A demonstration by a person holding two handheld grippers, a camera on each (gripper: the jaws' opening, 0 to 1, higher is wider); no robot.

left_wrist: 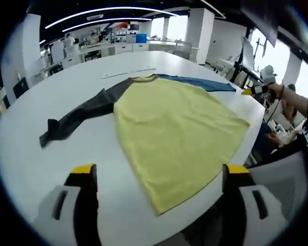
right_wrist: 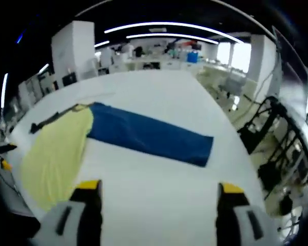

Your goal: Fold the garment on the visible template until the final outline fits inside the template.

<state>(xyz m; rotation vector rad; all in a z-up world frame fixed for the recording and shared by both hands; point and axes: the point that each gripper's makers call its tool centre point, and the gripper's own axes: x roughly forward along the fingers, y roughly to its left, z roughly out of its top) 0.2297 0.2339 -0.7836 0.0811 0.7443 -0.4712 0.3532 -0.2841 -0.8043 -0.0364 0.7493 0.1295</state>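
Note:
A long-sleeved shirt lies flat on the white table [left_wrist: 36, 169]. Its body is yellow [left_wrist: 174, 128], one sleeve is dark grey [left_wrist: 79, 115] and stretches left, and the other is blue [left_wrist: 205, 83] and points right. My left gripper [left_wrist: 160, 171] is open, its yellow-tipped jaws standing either side of the shirt's near hem without touching it. In the right gripper view the blue sleeve [right_wrist: 149, 134] lies spread ahead, with the yellow body [right_wrist: 56, 148] to its left. My right gripper [right_wrist: 159, 187] is open over bare table, short of the sleeve. It also appears in a person's hand [left_wrist: 256, 89].
A thin pale strip [left_wrist: 128, 73] lies on the table beyond the collar. The table's curved edge [left_wrist: 246, 148] runs close to the shirt's right side, with a chair [left_wrist: 277, 179] and a seated person [left_wrist: 280, 133] beyond. Dark stands [right_wrist: 269, 128] rise off the table's right.

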